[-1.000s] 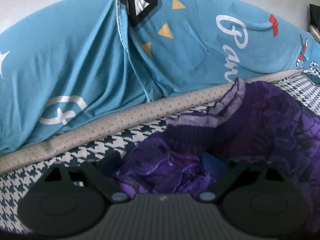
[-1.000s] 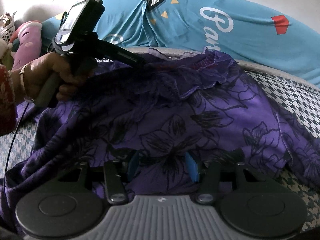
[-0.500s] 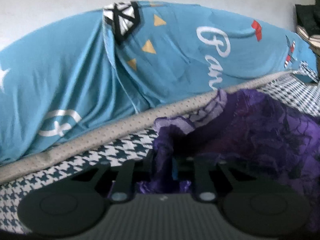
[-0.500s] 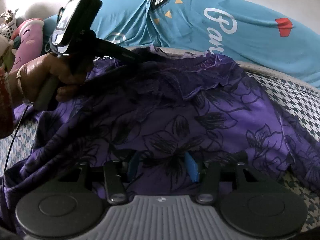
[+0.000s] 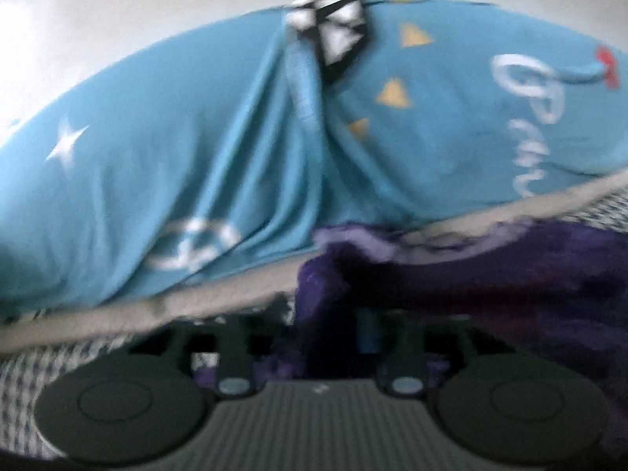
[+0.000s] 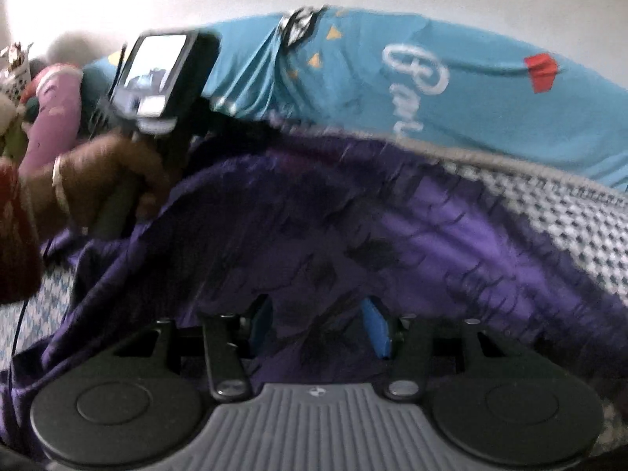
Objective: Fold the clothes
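**Left wrist view.** Left gripper [image 5: 327,333] has its jaws drawn close together w/ a bunched edge of the purple floral garment [image 5: 490,274] clamped between them; one blue pad [image 5: 367,333] shows just right of the cloth. Judged reason for the grip: an edge pinch lets the cloth be carried over for a fold. The garment lies on the houndstooth bed cover [image 5: 23,376], in front of a grey piped border [image 5: 117,320]. Behind that, a teal printed sheet [image 5: 176,157] drapes over a raised bulk. Frame is blurred, so the exact hem or seam held can't be told.

**Right wrist view.** Right gripper [image 6: 318,327] has its jaws set apart, blue pads either side of the fabric. Cloth lies between them, but whether they press on it can't be told. The garment spreads from the near edge up to the left gripper, where it rises tent-like.

**Shown only here:** the person's left hand [image 6: 106,188] on the handle, the gripper-mounted screen [image 6: 155,66], a pink soft item [image 6: 55,110] at far left, and the garment's overall spread. The left view alone shows the clamp up close.
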A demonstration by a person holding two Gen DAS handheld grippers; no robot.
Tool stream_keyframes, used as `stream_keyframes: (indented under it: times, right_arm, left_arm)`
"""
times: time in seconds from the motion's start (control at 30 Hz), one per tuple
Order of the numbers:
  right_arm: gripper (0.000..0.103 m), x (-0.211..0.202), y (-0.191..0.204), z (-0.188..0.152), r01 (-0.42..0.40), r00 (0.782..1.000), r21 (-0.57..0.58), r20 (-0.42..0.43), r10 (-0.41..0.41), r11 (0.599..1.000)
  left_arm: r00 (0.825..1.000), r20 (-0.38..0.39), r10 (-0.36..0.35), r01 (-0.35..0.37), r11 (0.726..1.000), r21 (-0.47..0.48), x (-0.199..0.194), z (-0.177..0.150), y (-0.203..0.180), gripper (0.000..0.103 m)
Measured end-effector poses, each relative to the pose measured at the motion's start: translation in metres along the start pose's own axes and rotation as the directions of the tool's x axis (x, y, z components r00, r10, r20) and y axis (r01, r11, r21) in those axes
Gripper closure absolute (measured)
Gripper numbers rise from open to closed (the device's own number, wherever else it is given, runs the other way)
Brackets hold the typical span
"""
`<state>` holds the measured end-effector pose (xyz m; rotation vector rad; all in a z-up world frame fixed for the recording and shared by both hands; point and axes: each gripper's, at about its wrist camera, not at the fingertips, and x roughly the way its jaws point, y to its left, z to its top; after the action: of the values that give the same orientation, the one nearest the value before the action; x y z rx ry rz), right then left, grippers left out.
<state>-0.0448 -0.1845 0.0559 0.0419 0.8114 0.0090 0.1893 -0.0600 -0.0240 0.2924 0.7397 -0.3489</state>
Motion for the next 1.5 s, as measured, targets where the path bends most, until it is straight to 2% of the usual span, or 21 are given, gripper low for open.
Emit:
stream_keyframes:
  times: [0.03,0.17,0.2,0.27,0.37,0.4,0.57,0.63,0.87,1.03,1.17,1.27,1.5]
  right_arm:
    - [0.052,-0.002,-0.004,0.002,0.004,1.0,0.01,0.015,-0.004,1.0]
    - [0.052,-0.005,-0.021,0.01,0.009,0.999,0.07,0.047,-0.012,0.998]
    - [0.052,-0.005,-0.024,0.011,0.013,0.998,0.075,0.056,-0.017,0.997]
    - [0.052,-0.006,-0.03,0.015,0.034,0.996,0.079,0.078,-0.04,0.996]
    - [0.052,-0.004,-0.039,0.021,0.049,0.992,0.107,0.107,-0.061,0.993]
    - [0.052,-0.003,-0.043,0.023,0.046,0.992,0.121,0.115,-0.06,0.992]
    - [0.052,0.002,-0.062,0.032,0.015,0.986,0.206,0.16,-0.049,0.978]
    - [0.052,0.005,-0.067,0.037,0.007,0.982,0.215,0.184,-0.047,0.977]
    - [0.052,0.03,-0.091,0.056,0.004,0.972,0.214,0.229,-0.054,0.977]
    - [0.052,0.055,-0.108,0.069,-0.011,0.97,0.214,0.24,-0.041,0.977]
    - [0.052,0.079,-0.114,0.075,0.003,0.975,0.203,0.216,-0.048,0.979]
    - [0.052,0.093,-0.113,0.08,-0.016,0.98,0.178,0.198,-0.02,0.984]
    - [0.05,0.124,-0.098,0.08,-0.005,0.99,0.11,0.143,-0.011,0.994]
  left_arm:
    - [1.0,-0.004,0.001,-0.001,0.999,-0.041,-0.002,0.001,0.005,0.034]
    - [1.0,0.019,-0.021,0.024,0.984,-0.177,-0.023,0.005,0.024,0.021]
    - [1.0,0.027,-0.017,0.021,0.98,-0.197,-0.03,0.005,0.027,0.017]
    - [0.999,0.032,-0.008,0.015,0.975,-0.222,-0.045,0.003,0.03,0.014]
    - [1.0,0.016,-0.023,0.026,0.965,-0.259,-0.065,-0.005,0.034,0.01]
    - [1.0,0.01,-0.029,0.031,0.962,-0.272,-0.072,-0.008,0.035,0.006]
    - [0.999,-0.049,-0.023,0.007,0.953,-0.304,-0.104,-0.028,0.033,0.004]
    - [0.999,-0.053,-0.008,-0.009,0.946,-0.323,-0.12,-0.039,0.03,0.0]
    - [0.999,-0.053,0.003,-0.019,0.956,-0.294,-0.153,-0.064,0.008,0.0]
    - [0.998,-0.038,-0.048,0.036,0.961,-0.274,-0.156,-0.061,-0.006,0.0]
    - [0.996,-0.074,-0.046,0.024,0.964,-0.266,-0.149,-0.064,-0.011,0.0]
    - [0.993,-0.109,-0.043,0.012,0.961,-0.275,-0.142,-0.068,-0.008,0.0]
    - [0.986,-0.162,-0.046,-0.014,0.935,-0.356,-0.131,-0.076,0.008,0.0]
